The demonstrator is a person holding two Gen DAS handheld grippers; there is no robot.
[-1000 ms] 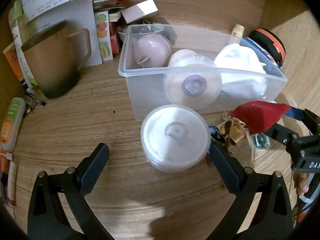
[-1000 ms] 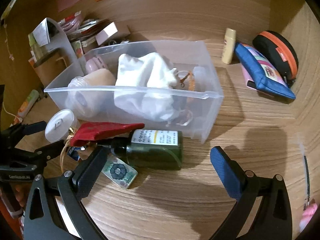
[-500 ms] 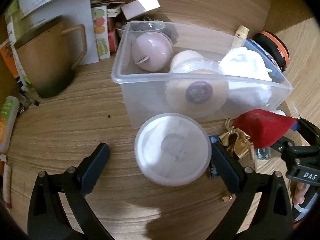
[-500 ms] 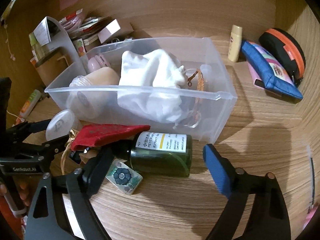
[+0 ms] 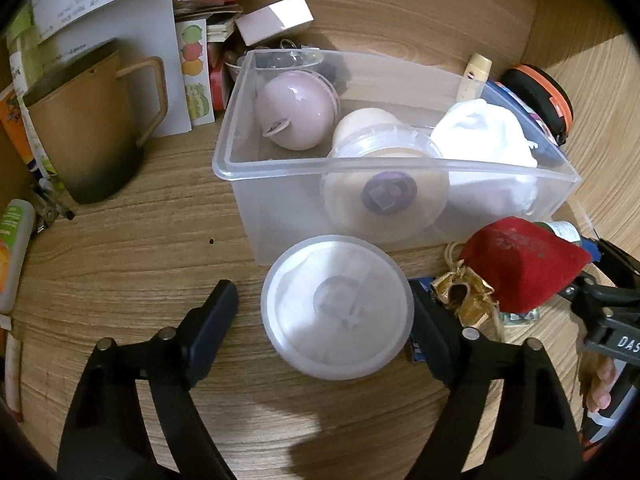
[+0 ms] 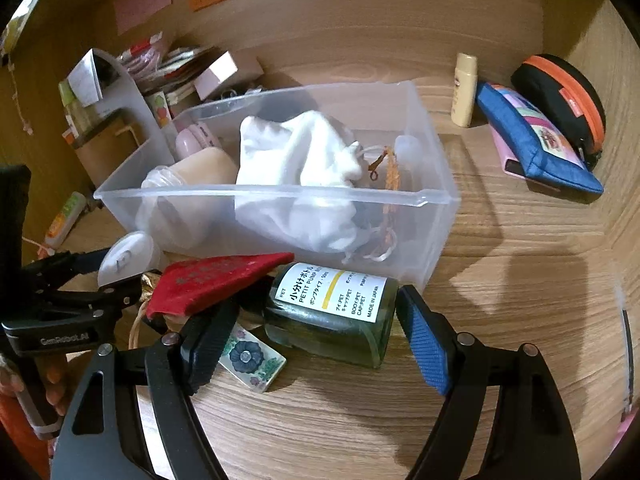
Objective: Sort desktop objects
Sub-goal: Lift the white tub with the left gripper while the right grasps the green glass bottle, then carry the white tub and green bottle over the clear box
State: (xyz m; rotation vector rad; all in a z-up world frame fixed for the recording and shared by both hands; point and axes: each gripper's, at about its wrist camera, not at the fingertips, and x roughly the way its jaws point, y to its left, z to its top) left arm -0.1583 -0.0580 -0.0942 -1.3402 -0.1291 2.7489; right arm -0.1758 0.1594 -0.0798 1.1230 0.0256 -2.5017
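A clear plastic bin (image 5: 400,168) (image 6: 280,192) holds a pink round case (image 5: 298,114), a cream jar (image 5: 384,196) and a white cloth pouch (image 5: 486,148). In front of it stands a round frosted white container (image 5: 338,306). My left gripper (image 5: 326,320) is open, its fingers on either side of that container. A dark green pump bottle (image 6: 332,312) lies on its side before the bin. My right gripper (image 6: 316,334) is open, its fingers flanking the bottle. A red pouch (image 6: 216,282) (image 5: 524,264) lies between the two.
A brown mug (image 5: 88,136) and a paper holder stand at the left. A gold bag (image 5: 464,296) and a floral tile (image 6: 250,356) lie near the bottle. A blue pencil case (image 6: 532,140), a black-and-orange case (image 6: 568,96) and a small yellow tube (image 6: 464,88) sit at the right.
Both grippers have moved forward: the left one now straddles the white container, the right one has closed in around the green bottle. Both stay open.
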